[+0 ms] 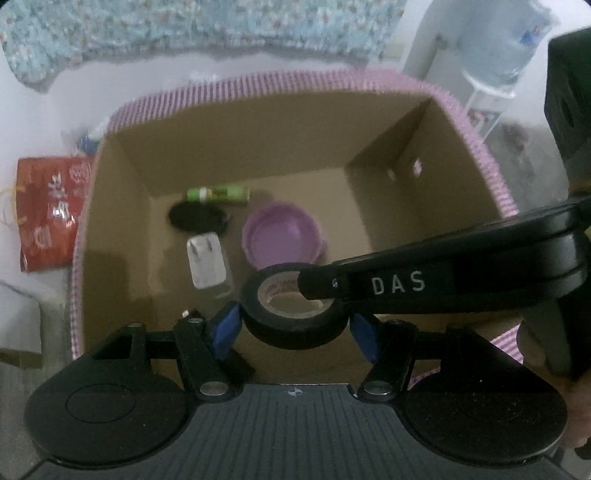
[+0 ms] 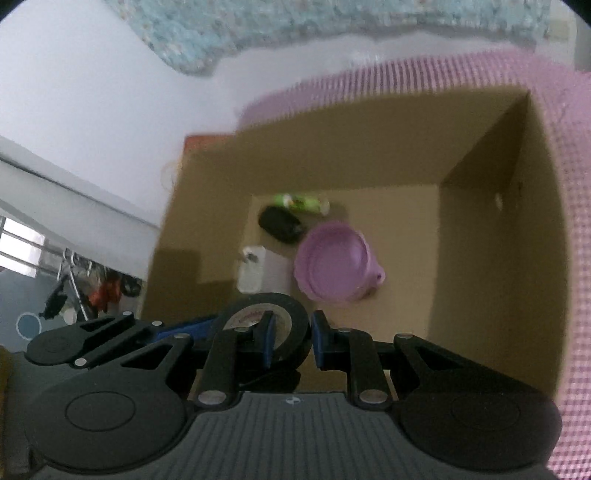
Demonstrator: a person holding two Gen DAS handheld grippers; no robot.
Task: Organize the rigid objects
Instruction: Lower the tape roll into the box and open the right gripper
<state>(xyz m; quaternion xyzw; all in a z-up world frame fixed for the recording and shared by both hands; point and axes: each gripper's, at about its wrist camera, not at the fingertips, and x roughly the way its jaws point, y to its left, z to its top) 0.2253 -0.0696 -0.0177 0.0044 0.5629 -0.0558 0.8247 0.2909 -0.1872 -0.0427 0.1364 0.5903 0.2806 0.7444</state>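
A black tape roll [image 1: 295, 325] hangs above an open cardboard box [image 1: 122, 122] with a purple checked rim. My left gripper [image 1: 295, 328] has its blue pads on both outer sides of the roll. My right gripper [image 2: 290, 338] is shut on the wall of the same tape roll [image 2: 295, 317], one finger inside the hole, one outside; it shows in the left wrist view as a black arm [image 1: 424, 284]. On the box floor lie a purple lid [image 1: 282, 238], a white charger plug [image 1: 207, 264], a black oval object [image 1: 199, 218] and a green tube [image 1: 218, 194].
A red packet [image 1: 50, 210] lies left of the box. A floral blue cloth [image 1: 184, 33] lies behind it. A water bottle on a white stand [image 1: 498, 48] is at the far right. The box's right half floor [image 2: 406, 258] is bare cardboard.
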